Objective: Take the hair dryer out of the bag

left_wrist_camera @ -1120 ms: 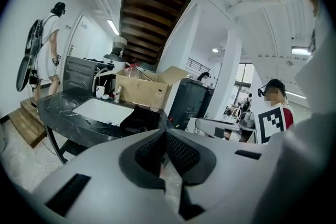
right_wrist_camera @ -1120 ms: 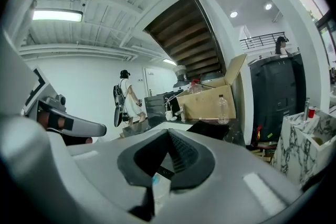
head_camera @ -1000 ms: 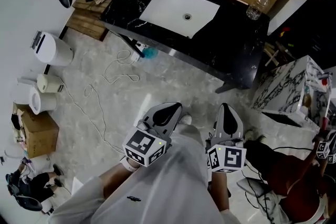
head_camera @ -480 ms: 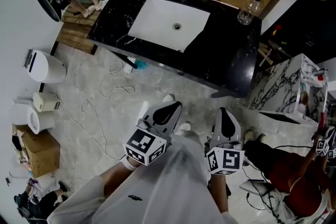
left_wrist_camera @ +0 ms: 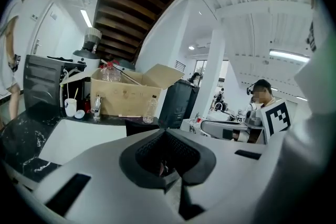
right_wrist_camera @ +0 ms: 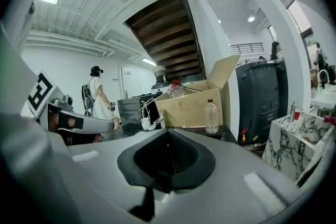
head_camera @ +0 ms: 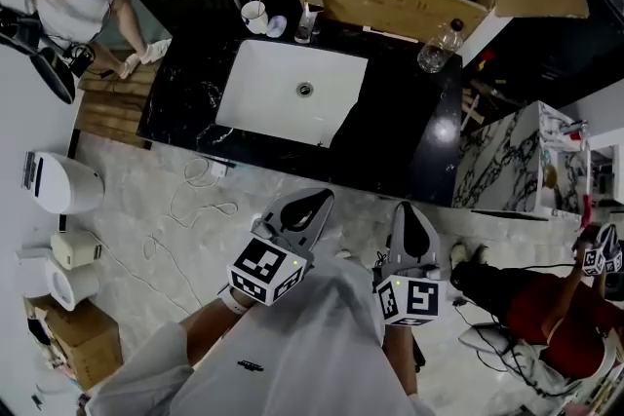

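- White sink [head_camera: 292,93] shows whole only in the head view.
- Left tool [head_camera: 322,200] and right tool [head_camera: 409,209], closed and empty, point side by side toward the bench [head_camera: 400,127].

Left tongs [head_camera: 314,202] and right tongs [head_camera: 409,213] closed, empty; side by side.

Mock bathroom set inside a big lab-type hall, as far as I can tell from my feed.

There's a black marble table [head_camera: 409,127] with a white sink [head_camera: 292,93] and a cup [head_camera: 254,16]. It just sits in an open white hall with strip lights [left_wrist_camera: 290,55], a staircase underside [left_wrist_camera: 131,13], a cardboard box [head_camera: 390,0], loose cable [head_camera: 190,209] across the floor and another person [right_wrist_camera: 97,94] in head gear.
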Demonstrator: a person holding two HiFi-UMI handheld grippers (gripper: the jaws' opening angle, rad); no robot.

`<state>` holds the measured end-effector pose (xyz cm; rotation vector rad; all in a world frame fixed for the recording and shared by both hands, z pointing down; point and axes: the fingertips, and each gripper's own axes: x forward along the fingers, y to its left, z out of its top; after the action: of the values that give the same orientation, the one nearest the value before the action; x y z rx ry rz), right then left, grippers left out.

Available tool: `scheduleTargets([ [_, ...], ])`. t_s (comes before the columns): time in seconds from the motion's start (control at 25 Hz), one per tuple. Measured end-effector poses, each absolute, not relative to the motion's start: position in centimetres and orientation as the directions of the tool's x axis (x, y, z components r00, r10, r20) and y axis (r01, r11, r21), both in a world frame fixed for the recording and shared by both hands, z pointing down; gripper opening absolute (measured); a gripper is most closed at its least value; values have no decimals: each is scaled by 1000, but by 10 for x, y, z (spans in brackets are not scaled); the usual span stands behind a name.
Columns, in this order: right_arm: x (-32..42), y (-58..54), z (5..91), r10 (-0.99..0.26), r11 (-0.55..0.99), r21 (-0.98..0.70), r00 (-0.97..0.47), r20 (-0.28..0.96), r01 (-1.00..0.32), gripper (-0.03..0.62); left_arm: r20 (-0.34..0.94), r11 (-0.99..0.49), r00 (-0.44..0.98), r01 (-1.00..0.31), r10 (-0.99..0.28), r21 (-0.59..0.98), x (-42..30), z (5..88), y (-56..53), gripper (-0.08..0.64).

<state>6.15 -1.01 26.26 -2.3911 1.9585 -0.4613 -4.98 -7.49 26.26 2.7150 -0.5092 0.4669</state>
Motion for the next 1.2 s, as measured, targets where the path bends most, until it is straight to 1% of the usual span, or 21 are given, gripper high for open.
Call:
scheduleTargets([
  [0.2,67,-32,262,-940,-303,-174,263,216,-937,11,373,-907,905,-319,-205,275,-46,266,-104,8],
  [0.32,72,-39,267,-925,-351,-163,314,216,-922,11,395,-931,906,-266,-153,250,-39,275,-117,8],
  [0.44,68,-45,269,-933,-327,-146,294,206,-934,11,420,-946,898,-239,-129,221,-36,286,-126,8],
  [0.56,69,-56,272,-939,-293,-119,262,222,-949,11,439,-947,891,-231,-115,222,-31,294,-134,8],
  [0.84,78,-51,284,-924,-337,-142,298,241,-931,11,486,-961,870,-194,-77,195,-24,317,-130,8],
  [1.12,74,-45,300,-927,-323,-149,281,249,-935,11,518,-981,853,-143,-57,129,-13,341,-126,9],
  [1.16,73,-44,304,-927,-321,-151,278,252,-935,11,525,-984,850,-132,-50,120,-11,345,-125,17],
  [1.2,73,-44,308,-926,-319,-152,275,257,-935,11,531,-986,846,-121,-42,115,-10,350,-124,54],
])
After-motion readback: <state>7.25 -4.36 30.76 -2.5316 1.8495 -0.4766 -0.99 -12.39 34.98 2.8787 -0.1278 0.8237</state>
